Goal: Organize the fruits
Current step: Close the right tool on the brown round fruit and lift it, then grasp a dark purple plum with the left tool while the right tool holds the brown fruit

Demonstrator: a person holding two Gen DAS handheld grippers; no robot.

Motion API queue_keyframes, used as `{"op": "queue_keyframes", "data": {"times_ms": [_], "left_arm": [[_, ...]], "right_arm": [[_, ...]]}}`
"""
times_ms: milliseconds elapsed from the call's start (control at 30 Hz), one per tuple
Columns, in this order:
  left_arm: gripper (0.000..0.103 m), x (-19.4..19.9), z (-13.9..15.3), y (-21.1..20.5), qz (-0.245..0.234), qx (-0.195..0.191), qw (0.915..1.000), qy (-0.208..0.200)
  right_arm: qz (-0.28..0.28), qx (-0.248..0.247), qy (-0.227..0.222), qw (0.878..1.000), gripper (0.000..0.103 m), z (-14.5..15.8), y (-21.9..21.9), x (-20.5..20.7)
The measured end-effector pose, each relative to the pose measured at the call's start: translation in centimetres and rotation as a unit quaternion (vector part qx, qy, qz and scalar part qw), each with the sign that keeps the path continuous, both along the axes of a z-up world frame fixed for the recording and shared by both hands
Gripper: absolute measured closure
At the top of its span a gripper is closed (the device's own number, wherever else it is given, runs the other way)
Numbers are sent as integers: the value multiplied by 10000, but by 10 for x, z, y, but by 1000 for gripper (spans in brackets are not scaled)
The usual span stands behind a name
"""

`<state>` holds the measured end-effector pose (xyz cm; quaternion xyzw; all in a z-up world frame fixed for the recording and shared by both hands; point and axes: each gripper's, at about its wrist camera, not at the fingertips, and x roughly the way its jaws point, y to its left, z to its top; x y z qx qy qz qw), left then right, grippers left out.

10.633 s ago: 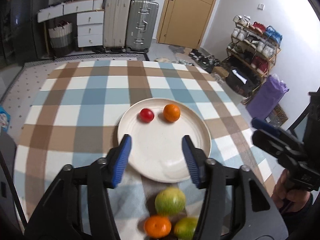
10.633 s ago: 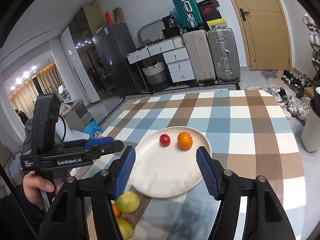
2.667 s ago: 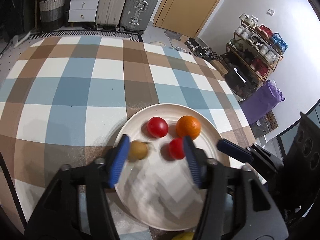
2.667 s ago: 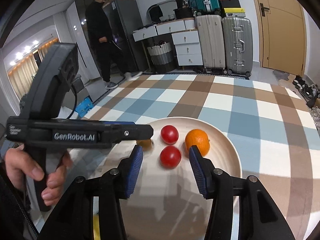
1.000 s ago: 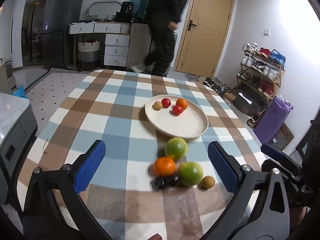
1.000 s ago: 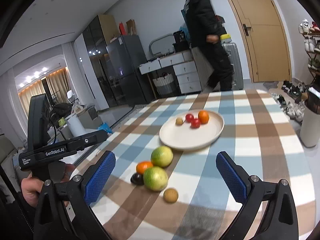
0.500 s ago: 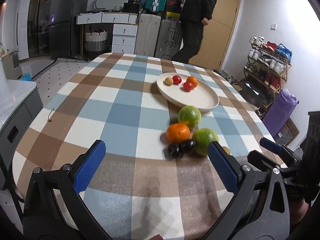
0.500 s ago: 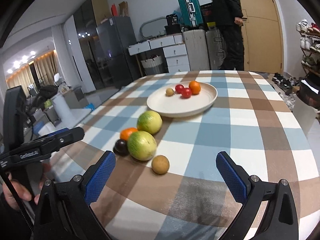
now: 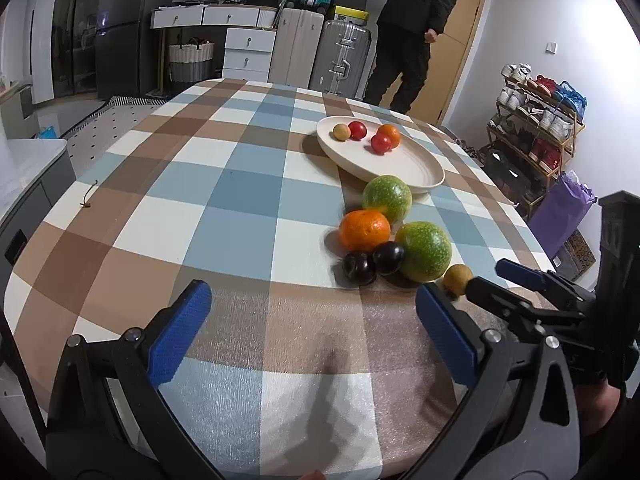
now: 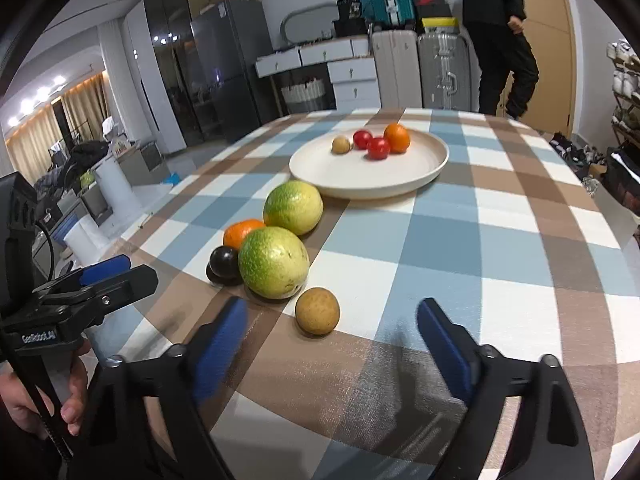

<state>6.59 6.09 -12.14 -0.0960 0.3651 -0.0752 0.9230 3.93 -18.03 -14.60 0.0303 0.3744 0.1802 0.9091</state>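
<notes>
We read "GenRobot.AI" on the left gripper (image 10: pixel 96 280), at 8 o'clock in the right wrist view; other lettering too blurred.

Right wrist view: left finger (image 10: pixel 218 334) of right claw (image 10: pixel 328 338) motion-blurred, edges smeared. Two dark plums (image 10: pixel 224 263) mostly hidden behind near green fruit (image 10: pixel 274 263); loose orange (image 10: pixel 242 232) half covered too. Left wrist view: small brown fruit (image 9: pixel 457 278) partly hidden behind a tip of right claw (image 9: pixel 516 286). Bystander (image 9: pixel 416 20) cut off at top edge, head not visible in either view. Bench (image 9: pixel 248 208) near edge hidden by left claw (image 9: pixel 312 332) body. Shoe rack (image 9: pixel 536 120) items too small to tell apart.
</notes>
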Motion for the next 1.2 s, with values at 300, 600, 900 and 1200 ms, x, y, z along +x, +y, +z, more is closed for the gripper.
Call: {"op": "queue_keyframes", "data": {"times_ms": [300, 600, 900, 1200], "left_arm": [[1, 3, -7, 2, -11, -73, 9999, 75], [1, 7, -11, -1, -34, -63, 9998, 164], [1, 6, -10, -4, -30, 8, 9999, 166], [1, 15, -5, -17, -230, 154, 9994, 194]], "right_arm": [[184, -202, 276, 9992, 54, -11, 15, 14], [323, -275, 257, 9988, 77, -14, 22, 12], [150, 249, 205, 9994, 77, -3, -6, 11], [109, 519, -92, 9986, 77, 21, -24, 5]]}}
